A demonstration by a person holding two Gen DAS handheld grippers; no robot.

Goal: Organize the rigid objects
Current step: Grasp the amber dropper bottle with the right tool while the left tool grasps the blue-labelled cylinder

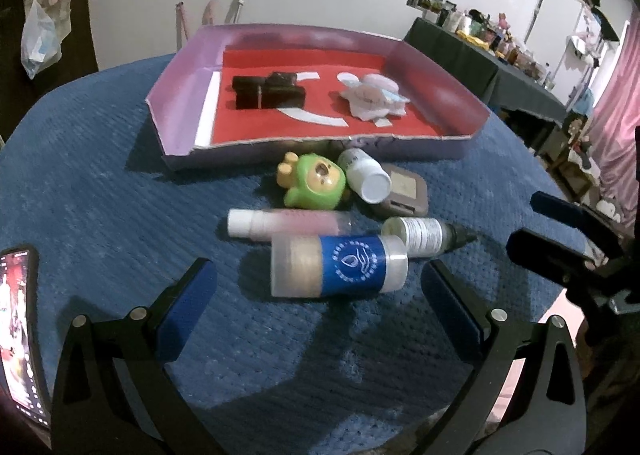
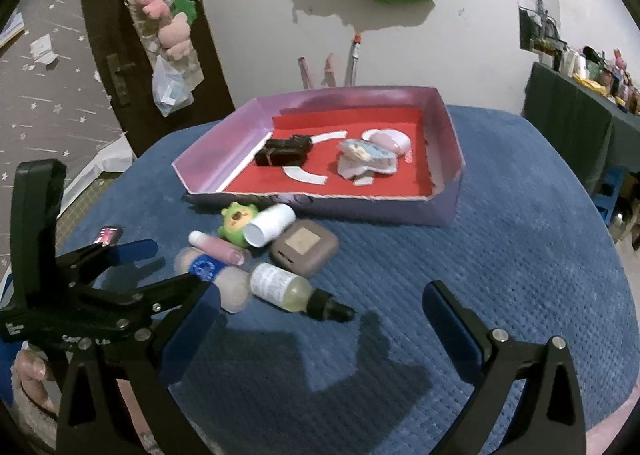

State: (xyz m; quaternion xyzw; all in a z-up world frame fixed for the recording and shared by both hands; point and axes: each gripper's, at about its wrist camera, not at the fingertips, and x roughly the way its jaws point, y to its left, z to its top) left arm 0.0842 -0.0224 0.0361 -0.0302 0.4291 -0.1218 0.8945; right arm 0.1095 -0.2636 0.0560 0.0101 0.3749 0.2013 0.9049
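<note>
A blue-covered worktop (image 1: 100,191) carries a purple tray (image 1: 180,83) holding a dark block (image 1: 266,91) and a blurred pale toy (image 1: 370,95). Before it lie bottles; the blue-labelled bottle (image 1: 340,265) partly hides a pink tube (image 1: 288,223). Left hand-held gripper (image 1: 320,287) and right hand-held gripper (image 2: 320,307) gape wide, holding nothing.

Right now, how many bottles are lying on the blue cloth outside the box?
4, all lying down: the blue-label bottle nearest, the dropper bottle beside it, the pink bottle behind, the white bottle by the box. None looks hidden.

Left gripper (image 1: 318,281), right gripper (image 2: 320,305): fingers spread, empty.
</note>
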